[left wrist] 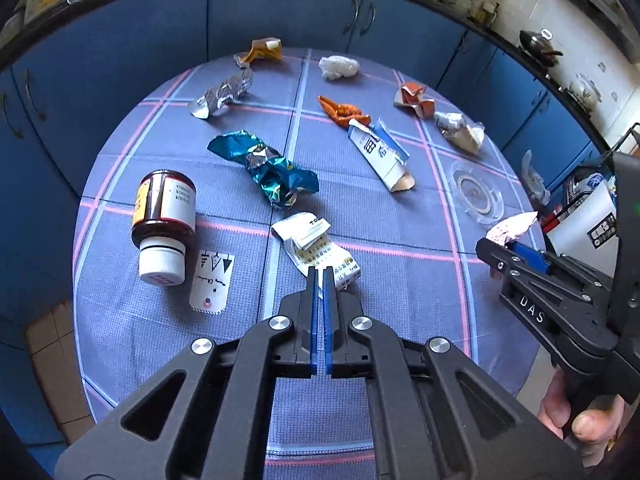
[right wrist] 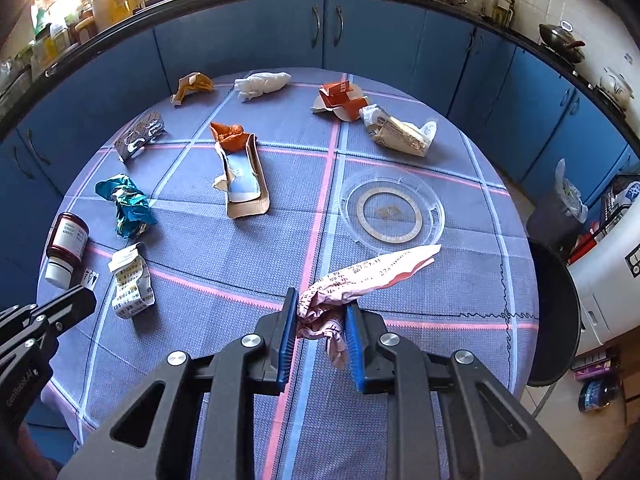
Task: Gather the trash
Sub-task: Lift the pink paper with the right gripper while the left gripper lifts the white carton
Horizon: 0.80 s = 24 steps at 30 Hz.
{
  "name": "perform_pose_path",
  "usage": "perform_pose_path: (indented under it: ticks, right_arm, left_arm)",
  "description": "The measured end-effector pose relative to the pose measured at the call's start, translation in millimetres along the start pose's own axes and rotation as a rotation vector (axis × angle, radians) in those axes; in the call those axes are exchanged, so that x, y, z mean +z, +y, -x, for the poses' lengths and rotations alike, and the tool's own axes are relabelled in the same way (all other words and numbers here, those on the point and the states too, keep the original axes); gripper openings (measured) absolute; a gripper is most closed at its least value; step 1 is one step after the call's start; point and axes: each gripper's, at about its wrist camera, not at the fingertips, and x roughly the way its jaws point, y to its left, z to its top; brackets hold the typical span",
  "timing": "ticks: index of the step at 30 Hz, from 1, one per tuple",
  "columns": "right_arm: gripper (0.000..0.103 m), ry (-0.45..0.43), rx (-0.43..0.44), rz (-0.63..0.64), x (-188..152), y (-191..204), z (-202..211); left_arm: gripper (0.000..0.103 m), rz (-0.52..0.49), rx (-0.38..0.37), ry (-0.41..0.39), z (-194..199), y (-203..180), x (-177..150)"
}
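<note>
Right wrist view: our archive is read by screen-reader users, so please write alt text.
The right tool is shut on a crumpled pink printed paper above a round table with a blue checked cloth. Wrappers, a torn carton, a clear plastic lid and a brown bottle lie scattered.

The left gripper (left wrist: 321, 270) is closed, with its blue tips right at the edge of a folded white paper (left wrist: 316, 244). Close by lie a brown bottle (left wrist: 164, 224) on its side and a shiny blue wrapper (left wrist: 266, 168). At the right, the right gripper (left wrist: 505, 245) pinches a crumpled pink paper (left wrist: 514, 227)
</note>
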Motion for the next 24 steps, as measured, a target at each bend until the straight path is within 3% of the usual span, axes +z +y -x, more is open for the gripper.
perform_pose_path:
  ticks: [3, 9, 12, 16, 17, 18, 20, 24]
  right_arm:
    - [0.022, 0.003, 0.006, -0.005, 0.4, -0.7, -0.8]
    - [0.022, 0.003, 0.008, -0.003, 0.6, 0.3, -2.6]
    - [0.022, 0.007, 0.006, -0.009, 0.3, -1.9, -4.1]
    - [0.022, 0.007, 0.005, -0.018, 1.1, -4.6, -4.3]
    - [0.022, 0.006, 0.006, -0.018, 1.4, -4.5, -4.3]
    - [0.022, 0.006, 0.007, -0.018, 1.7, -4.4, -4.4]
    - [0.022, 0.006, 0.01, -0.015, 1.1, -3.3, -4.5]
    - [0.022, 0.008, 0.011, -0.007, -0.1, -1.5, -4.6]
  left_arm:
    - [0.009, 0.002, 0.017, -0.018, -1.9, -0.2, 1.8]
    - [0.014, -0.005, 0.087, 0.13, -31.6, -1.9, 4.8]
    - [0.014, -0.034, 0.091, 0.041, -25.0, -4.5, 2.1]
    - [0.017, 0.015, -0.144, -0.128, -4.7, 7.8, -1.8]
    - [0.029, 0.017, -0.142, -0.143, -3.0, 8.9, -1.6]
    - [0.055, 0.0, -0.1, -0.138, -3.5, 6.8, -1.5]
    - [0.094, -0.013, -0.072, -0.119, -4.6, 4.2, -0.3]
    - [0.096, -0.029, -0.031, -0.115, -7.2, 1.2, -0.1]
